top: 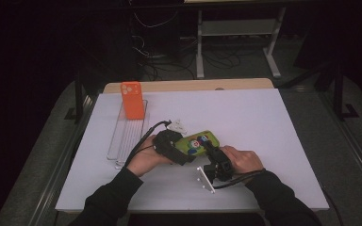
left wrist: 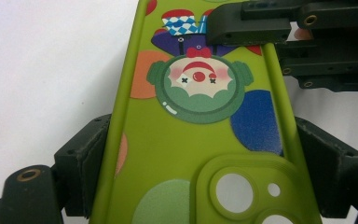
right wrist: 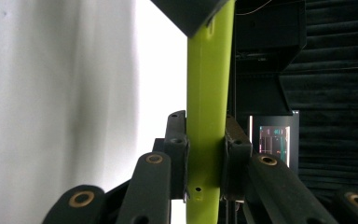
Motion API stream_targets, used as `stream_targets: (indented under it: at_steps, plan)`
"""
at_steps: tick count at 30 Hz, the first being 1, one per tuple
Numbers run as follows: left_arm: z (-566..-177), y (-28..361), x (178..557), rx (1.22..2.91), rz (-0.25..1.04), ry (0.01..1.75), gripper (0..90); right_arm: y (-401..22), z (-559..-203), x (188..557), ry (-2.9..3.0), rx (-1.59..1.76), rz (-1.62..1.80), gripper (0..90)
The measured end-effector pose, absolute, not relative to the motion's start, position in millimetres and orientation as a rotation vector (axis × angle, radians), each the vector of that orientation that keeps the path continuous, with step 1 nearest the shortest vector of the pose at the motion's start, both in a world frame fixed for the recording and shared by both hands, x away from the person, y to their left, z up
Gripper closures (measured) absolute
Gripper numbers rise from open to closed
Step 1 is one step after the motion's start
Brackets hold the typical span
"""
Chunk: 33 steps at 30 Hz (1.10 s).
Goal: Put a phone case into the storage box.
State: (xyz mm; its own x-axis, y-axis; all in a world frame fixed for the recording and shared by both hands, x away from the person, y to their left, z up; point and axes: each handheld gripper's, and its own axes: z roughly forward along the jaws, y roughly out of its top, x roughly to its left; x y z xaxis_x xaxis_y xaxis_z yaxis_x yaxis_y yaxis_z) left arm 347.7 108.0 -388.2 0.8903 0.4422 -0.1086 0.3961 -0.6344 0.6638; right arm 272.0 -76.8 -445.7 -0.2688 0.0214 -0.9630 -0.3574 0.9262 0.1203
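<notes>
At the table's left, an orange case [top: 132, 100] stands at the far end of a clear tray [top: 127, 136], well apart from the work. Nearer the middle, a green case [top: 198, 141] is held above the white table [top: 264, 122] between both grippers. The left gripper [top: 176, 149] is clamped across the case's width at the camera-cutout end, one jaw on each long edge, as is seen in the left gripper view around the green case [left wrist: 200, 140]. The right gripper [top: 213, 154] is pinched on the other end: in the right gripper view the thin edge of the green case [right wrist: 206, 116] is squeezed flat between its pads [right wrist: 177, 140], face and back.

The step in hand is judged to be a handover or a two-handed reorientation of the case. It is done well if one grip is kept firm while the other is loosened; both should not be eased together, or the case is dropped. Since soft plastic bends, twisting between the two grips is best avoided. A white bracket [top: 205, 179] lies near the right hand [top: 242, 159] and should be cleared.
</notes>
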Motion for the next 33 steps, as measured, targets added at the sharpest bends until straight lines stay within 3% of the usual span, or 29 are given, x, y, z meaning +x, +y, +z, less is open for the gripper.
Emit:
stream_targets:
  at_steps: [6, 13, 33]
  plan:
    - [-386.3, 109.8, 346.3, 2.303, 0.111, 0.582, 12.1, -77.4, -445.1, 271.1, 1.815, -0.245, 0.372, 75.8]
    - [-382.6, 113.7, 343.4, 2.271, 0.103, 0.543, 0.2, -76.4, -444.9, 272.1, 1.810, -0.234, 0.372, 75.9]
    - [-381.8, 129.1, 346.3, 2.254, 0.147, 0.560, 0.0, -95.8, -430.9, 286.1, 1.911, 0.025, 0.519, 75.9]
